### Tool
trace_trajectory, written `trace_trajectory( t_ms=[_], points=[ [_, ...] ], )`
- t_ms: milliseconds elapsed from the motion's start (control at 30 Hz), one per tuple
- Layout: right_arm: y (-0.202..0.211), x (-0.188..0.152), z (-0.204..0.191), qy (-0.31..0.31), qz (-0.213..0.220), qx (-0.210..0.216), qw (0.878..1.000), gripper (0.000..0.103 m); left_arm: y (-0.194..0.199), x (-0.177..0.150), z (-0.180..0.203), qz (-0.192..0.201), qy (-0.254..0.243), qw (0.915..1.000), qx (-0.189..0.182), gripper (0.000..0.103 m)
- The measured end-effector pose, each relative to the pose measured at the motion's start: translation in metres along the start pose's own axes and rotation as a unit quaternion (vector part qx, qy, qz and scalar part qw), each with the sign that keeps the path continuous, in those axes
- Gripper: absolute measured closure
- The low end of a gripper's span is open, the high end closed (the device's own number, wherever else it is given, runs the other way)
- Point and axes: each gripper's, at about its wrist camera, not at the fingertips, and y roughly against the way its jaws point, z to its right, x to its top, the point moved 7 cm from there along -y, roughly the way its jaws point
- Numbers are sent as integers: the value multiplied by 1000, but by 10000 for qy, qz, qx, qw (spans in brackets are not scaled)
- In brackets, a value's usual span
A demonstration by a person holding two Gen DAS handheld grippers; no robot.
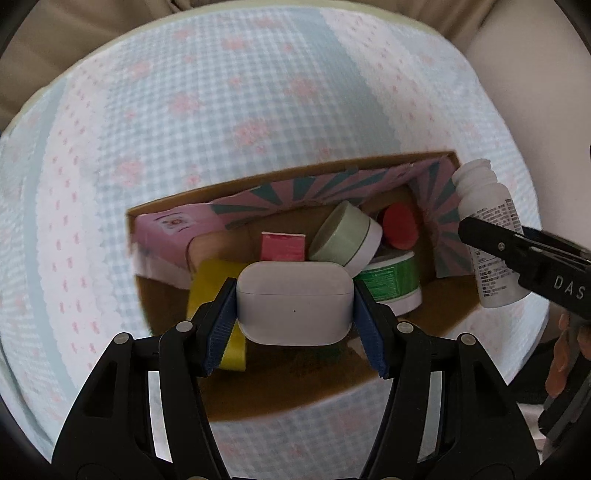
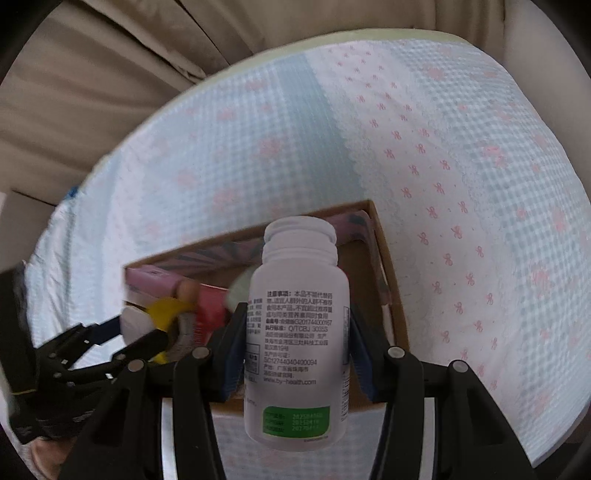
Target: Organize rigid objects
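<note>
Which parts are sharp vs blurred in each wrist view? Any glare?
Left wrist view: white earbud case in the left gripper is sharp; blue-and-pink checked cloth and cardboard box contents are motion-smeared. Right wrist view: white plastic bottle label is readable, box contents behind it streaked. Both: heavy fisheye bending, soft light, no glare.

Earbud case [image 1: 293, 302] over box [image 1: 369, 384]; bottle [image 1: 487, 236] right.

A soft cloth [image 1: 229, 110] with little blue and white squares and pink flowers covers the whole top. It has a pale green edge [image 2: 317, 35] on the far side. Behind that hangs a tan curtain [image 2: 92, 92] with long folds.
</note>
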Motion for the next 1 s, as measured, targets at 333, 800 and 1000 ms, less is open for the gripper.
trace_trajectory(
  t_ms=[333,800,1000],
  points=[
    [-26,2,5,362,-137,-221,9990,56,-27,12,6,-242,-342,9990,171,46],
    [-13,1,2,361,27,-313,9989,0,-10,0,3,-1,-341,9992,230,0],
    [5,-6,-5,504,132,-361,9980,0,8,-5,4,208,-292,9991,244,0]
  ],
)
